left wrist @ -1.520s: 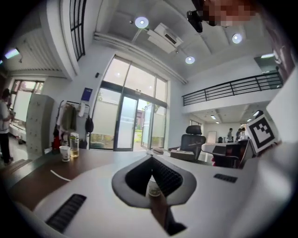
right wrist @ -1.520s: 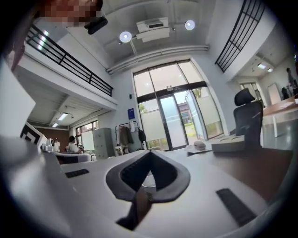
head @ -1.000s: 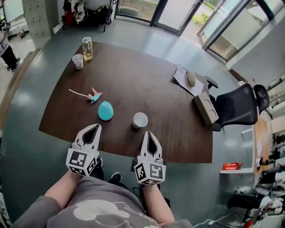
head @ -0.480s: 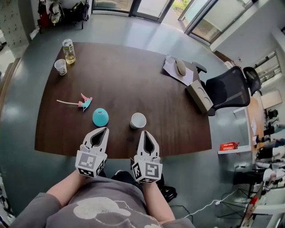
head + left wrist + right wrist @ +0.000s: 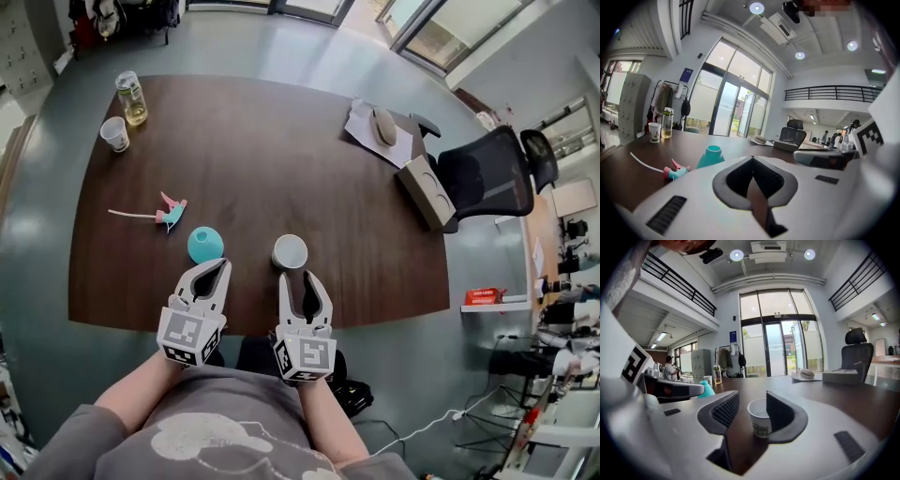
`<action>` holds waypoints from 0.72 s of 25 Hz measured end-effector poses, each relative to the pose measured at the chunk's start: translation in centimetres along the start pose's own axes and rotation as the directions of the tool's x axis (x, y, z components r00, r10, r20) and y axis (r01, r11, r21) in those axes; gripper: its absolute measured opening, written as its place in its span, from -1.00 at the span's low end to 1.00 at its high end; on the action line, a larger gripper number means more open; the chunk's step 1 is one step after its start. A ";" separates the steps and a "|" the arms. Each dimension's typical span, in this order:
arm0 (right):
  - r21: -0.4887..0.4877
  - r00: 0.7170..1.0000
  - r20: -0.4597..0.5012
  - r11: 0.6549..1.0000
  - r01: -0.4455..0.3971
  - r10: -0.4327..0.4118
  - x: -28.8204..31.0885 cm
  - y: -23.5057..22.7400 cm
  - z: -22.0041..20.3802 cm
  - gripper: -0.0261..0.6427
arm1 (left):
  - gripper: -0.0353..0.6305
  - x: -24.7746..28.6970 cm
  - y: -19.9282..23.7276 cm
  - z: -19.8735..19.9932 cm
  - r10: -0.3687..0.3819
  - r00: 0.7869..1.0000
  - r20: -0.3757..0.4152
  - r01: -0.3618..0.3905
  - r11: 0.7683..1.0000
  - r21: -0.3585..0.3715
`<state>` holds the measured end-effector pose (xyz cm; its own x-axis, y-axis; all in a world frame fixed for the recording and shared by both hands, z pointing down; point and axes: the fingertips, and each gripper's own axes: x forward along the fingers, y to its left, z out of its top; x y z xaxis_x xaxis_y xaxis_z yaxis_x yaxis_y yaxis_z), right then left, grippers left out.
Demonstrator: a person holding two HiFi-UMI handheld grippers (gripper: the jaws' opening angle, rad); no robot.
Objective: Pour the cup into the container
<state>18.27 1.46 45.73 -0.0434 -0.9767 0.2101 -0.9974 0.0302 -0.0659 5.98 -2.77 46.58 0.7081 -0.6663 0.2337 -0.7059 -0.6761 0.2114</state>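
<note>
Your right gripper (image 5: 303, 278) had its jaws spread, having just been opening, with the paper cup (image 5: 290, 252) standing upright on the brown table (image 5: 281, 141) just beyond their tips (in line with the gap, untouched). Your left gripper (image 5: 217, 266) was pressed together and empty, near the teal container (image 5: 205, 244), which stood left of the cup.

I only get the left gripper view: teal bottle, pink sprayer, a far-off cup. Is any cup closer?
Observer: Yes. The head view shows a white paper cup right of the teal bottle, near the front edge of the table.
Operator: Is the other tool holding it?
Observer: No. The right gripper has just been opening its jaws; the cup stands just ahead of them, untouched.
</note>
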 end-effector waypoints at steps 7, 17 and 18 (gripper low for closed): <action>-0.020 0.998 -0.030 0.999 -0.049 0.048 1.0 -1.5 -1.3 0.04 | -0.87 2.9 -0.4 -0.7 0.041 0.999 -0.034 -0.042 0.999 -0.020; -0.013 0.978 -0.134 0.987 -0.160 0.157 3.5 -2.0 -4.7 0.16 | -0.87 6.6 -1.0 -2.5 0.056 0.994 -0.089 -0.056 0.998 -0.005; -0.010 0.974 -0.153 0.986 -0.168 0.165 3.7 -2.0 -5.1 0.17 | -0.87 6.8 -1.0 -2.6 0.060 0.994 -0.095 -0.060 0.998 -0.005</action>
<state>19.76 -1.15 51.64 -0.2158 -0.9142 0.3431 -0.9763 0.1964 -0.0908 11.50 -5.81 50.48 0.6599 -0.6724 0.3353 -0.7475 -0.6328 0.2020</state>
